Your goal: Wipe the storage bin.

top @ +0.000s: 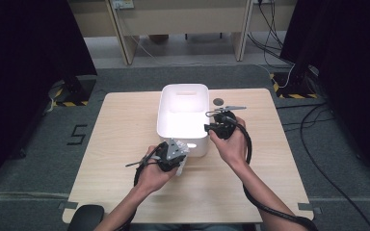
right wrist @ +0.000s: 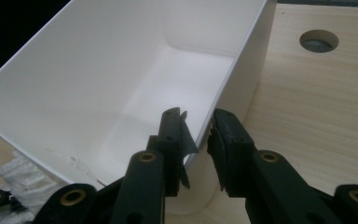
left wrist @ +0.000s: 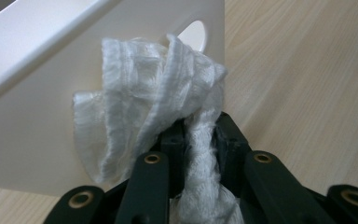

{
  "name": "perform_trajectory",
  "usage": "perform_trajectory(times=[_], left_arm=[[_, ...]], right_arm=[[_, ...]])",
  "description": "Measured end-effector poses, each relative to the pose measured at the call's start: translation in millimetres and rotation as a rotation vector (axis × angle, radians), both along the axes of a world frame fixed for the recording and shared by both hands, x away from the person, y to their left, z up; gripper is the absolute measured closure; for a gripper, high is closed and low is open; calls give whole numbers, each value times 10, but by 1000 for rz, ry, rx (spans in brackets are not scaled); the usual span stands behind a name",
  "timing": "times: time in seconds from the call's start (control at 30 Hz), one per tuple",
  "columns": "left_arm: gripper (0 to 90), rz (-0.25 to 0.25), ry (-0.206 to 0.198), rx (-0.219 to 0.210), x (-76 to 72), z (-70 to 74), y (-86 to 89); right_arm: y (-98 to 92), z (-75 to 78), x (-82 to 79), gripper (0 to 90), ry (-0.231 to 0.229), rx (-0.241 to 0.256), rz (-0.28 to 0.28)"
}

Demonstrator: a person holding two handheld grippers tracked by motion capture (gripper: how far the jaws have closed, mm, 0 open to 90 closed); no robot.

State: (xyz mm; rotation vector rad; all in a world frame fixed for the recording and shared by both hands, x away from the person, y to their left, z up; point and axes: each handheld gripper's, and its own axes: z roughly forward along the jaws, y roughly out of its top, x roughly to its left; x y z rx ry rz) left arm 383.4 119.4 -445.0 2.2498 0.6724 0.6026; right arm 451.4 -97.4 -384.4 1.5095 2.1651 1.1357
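High view: you're working at the white bin (top: 183,118).
Your left gripper (left wrist: 200,140) pinches a white cloth (left wrist: 144,116); your right gripper (right wrist: 198,135) straddles the bin wall, jaws apart.

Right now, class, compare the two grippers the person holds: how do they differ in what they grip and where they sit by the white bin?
The left gripper is shut on a white cloth; the right gripper straddles the white bin wall, whether clamped is unclear. The left gripper sits at the bin's near end, the right gripper at its right side wall. Both have black jaws.
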Motion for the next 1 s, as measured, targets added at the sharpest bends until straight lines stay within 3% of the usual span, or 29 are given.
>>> perform_trajectory(times=[0.2, 0.67, 1.0], left_arm=[[768, -4, 1, 23, -6, -50, -18], [769, 1, 24, 32, 17, -121, -55], [770, 7, 40, 51, 19, -265, -75]], right_arm=[[1, -1, -2, 743, 0, 1, -1], [1, 0, 0, 743, 1, 2, 1], [-2, -1, 2, 743, 0, 2, 4]])
